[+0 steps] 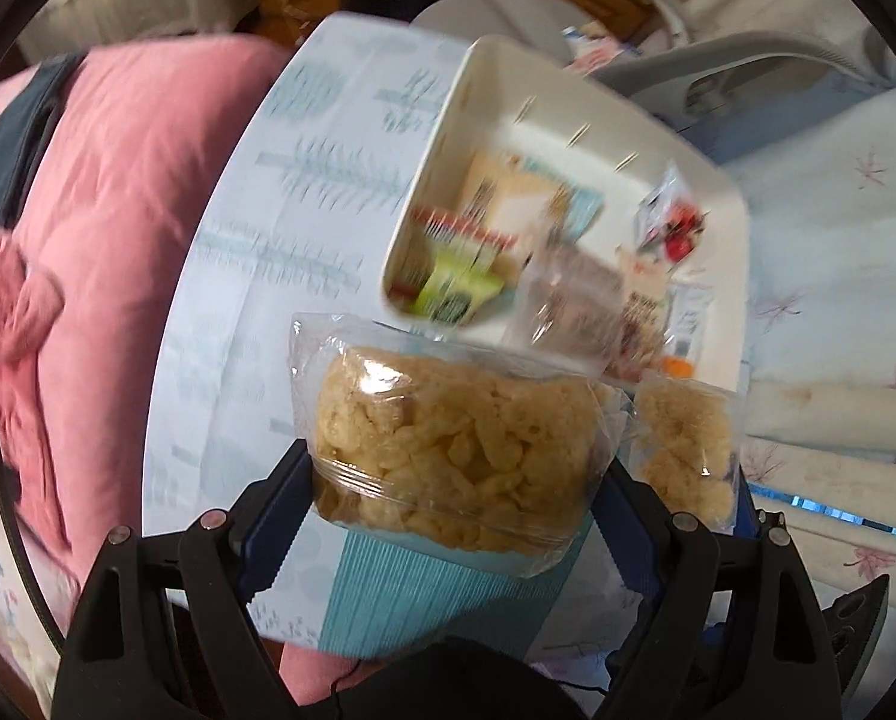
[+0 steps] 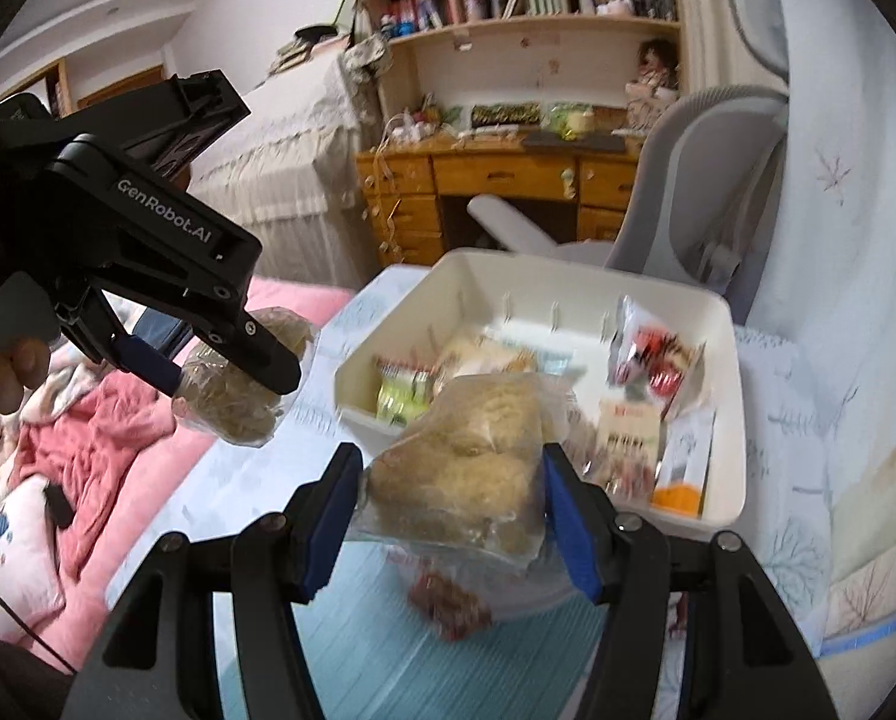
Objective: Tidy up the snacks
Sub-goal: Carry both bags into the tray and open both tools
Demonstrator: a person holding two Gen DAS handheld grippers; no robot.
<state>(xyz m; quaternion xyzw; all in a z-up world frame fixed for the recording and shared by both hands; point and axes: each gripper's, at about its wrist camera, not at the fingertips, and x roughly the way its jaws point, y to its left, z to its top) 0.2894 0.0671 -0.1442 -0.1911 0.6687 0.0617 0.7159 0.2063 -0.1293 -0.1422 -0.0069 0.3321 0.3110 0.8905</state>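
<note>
My left gripper [image 1: 454,480] is shut on a clear bag of puffed rice snack [image 1: 448,444], held above the table near the white bin [image 1: 730,276]. The bin holds several snack packets, such as a green one [image 1: 454,288] and a red-and-white one [image 1: 670,222]. My right gripper [image 2: 451,480] is shut on a second bag of puffed rice snack [image 2: 466,474], just in front of the white bin [image 2: 718,396]. That second bag also shows in the left wrist view [image 1: 682,450]. The left gripper with its bag [image 2: 231,396] shows at the left of the right wrist view.
The bin stands on a table with a pale blue tree-print cloth [image 1: 279,252]. A pink quilt [image 1: 105,240] lies to the left. A grey office chair [image 2: 706,192] and a wooden desk [image 2: 508,180] stand behind the table. A reddish snack packet [image 2: 448,606] lies below my right gripper.
</note>
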